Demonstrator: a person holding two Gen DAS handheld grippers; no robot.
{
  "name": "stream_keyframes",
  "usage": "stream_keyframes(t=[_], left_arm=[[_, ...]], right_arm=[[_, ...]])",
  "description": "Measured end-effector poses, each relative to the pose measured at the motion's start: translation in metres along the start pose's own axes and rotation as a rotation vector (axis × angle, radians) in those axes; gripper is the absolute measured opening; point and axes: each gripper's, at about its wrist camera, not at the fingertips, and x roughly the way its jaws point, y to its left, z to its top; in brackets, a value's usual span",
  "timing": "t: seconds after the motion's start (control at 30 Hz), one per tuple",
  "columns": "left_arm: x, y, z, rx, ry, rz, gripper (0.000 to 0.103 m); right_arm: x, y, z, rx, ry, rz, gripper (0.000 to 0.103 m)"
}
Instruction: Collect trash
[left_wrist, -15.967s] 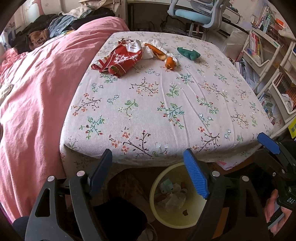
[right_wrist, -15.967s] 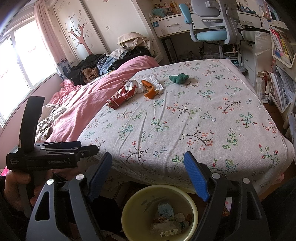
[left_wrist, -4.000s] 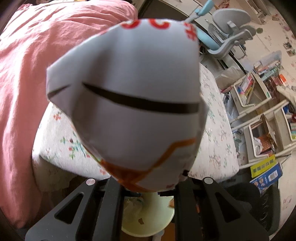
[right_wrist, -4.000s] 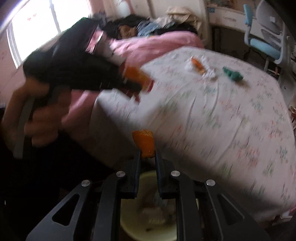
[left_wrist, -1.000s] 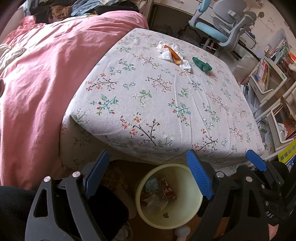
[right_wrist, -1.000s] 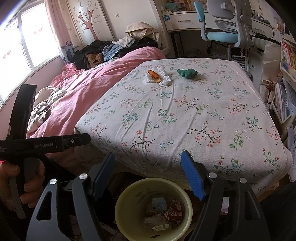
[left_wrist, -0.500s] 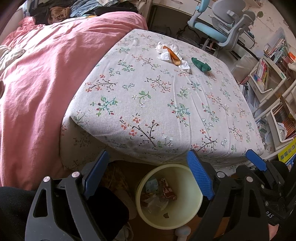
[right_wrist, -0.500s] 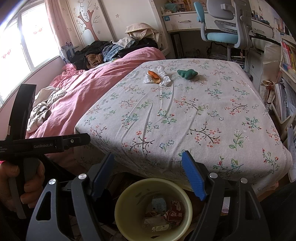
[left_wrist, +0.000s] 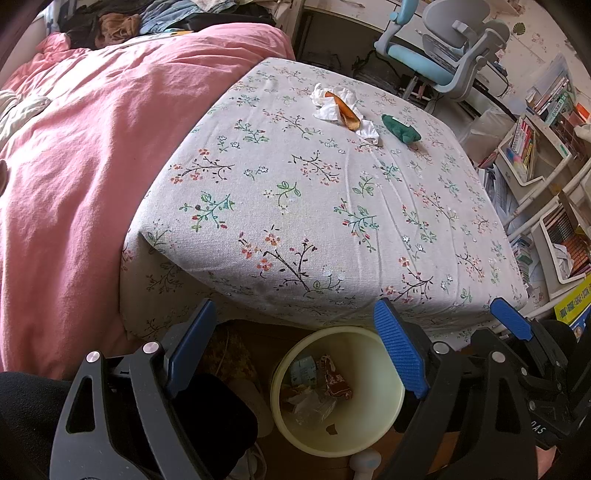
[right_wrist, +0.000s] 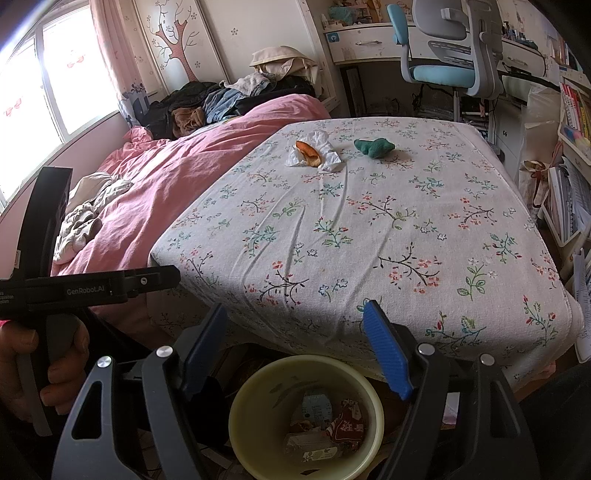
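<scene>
"Look, the red wrapper (right_wrist: 345, 422) is in the yellow bin (right_wrist: 258, 384) now. A moment ago the left hand-held gripper (left_wrist: 295, 350) was pinching a big wrapper, and the right hand-held gripper (right_wrist: 295, 350) had an orange bit."

"And now?"

"Both are spread wide with nothing in them. They hang right over the bin, which sits on the floor just below them, tucked against the end of the bed (left_wrist: 332, 206)."

"So is the job done?"

"Not yet, I think. Far ahead of the grippers, on the flowery sheet, there is still a white tissue (right_wrist: 325, 147) with an orange peel (right_wrist: 308, 149) lying on it. A green crumpled thing (right_wrist: 373, 147) sits just beside them."

"What else is in the room?"

"A pink blanket (left_wrist: 85, 155) off to the left, a blue chair (right_wrist: 447, 70) behind the bed, and bookshelves (left_wrist: 532, 147) to the right."
</scene>
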Motion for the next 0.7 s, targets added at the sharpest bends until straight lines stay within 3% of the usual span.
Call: stream_keyframes(t=[0.7], left_arm=[[0.0002, -0.0011, 0.0000, 0.003, 0.003, 0.001, 0.084]], right_arm=[[-0.0001, 0.0001, 0.0006, 0.001, 0.000, 0.000, 0.073]])
